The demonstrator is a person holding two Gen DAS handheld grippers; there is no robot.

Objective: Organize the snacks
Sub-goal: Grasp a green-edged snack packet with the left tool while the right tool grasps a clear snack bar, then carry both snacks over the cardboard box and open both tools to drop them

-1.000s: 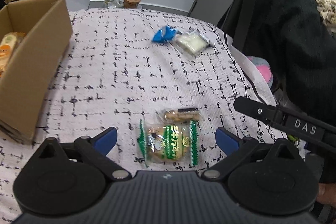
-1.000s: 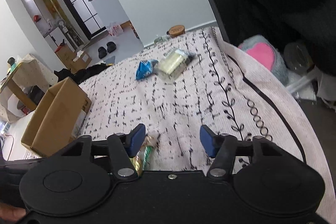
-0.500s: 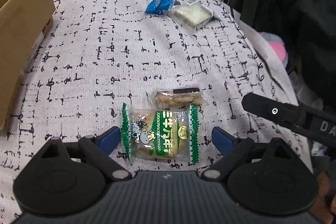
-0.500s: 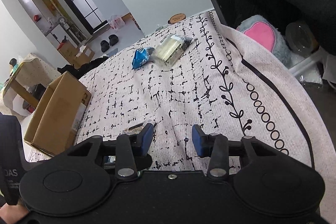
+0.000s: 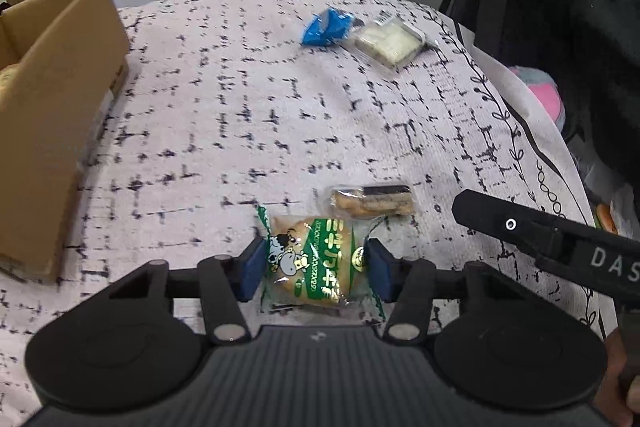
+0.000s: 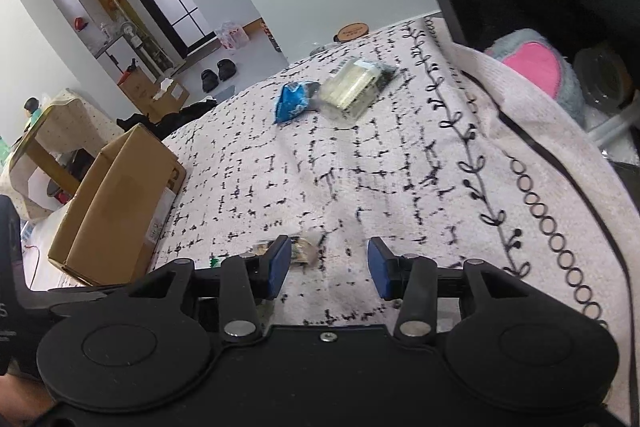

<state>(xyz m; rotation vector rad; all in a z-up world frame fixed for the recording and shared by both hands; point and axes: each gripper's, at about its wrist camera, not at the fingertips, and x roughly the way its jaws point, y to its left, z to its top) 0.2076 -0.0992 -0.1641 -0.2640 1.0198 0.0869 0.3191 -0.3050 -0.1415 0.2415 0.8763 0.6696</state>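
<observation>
A: On the patterned cloth (image 5: 248, 115), close under the left wrist camera, lies the green-and-gold snack packet (image 5: 316, 263). The left gripper (image 5: 316, 269) has just been closing its jaws, and the packet sits between them, a blue pad pressing each crimped end.

B: So the left one grips it. What about the right gripper (image 6: 326, 267)?

A: Its jaws have parted a little in the last moment. They stand apart over bare cloth, holding nothing. Past its left finger, the end of a small clear-wrapped snack (image 6: 300, 251) shows.

B: Is that the same one seen from the left wrist?

A: It seems so: a clear-wrapped biscuit pack (image 5: 370, 203) lies just beyond the green packet, close to it but whether touching cannot be told.

B: And the other snacks?

A: A blue packet (image 5: 326, 29) and a clear pack of pale slabs (image 5: 390, 41) lie side by side, touching, near the far edge of the cloth. The cardboard box (image 5: 52, 115) stands at the left, well apart from them, its top open.

B: And the black bar at the right?

A: Part of the right gripper's frame (image 5: 552, 239).
</observation>
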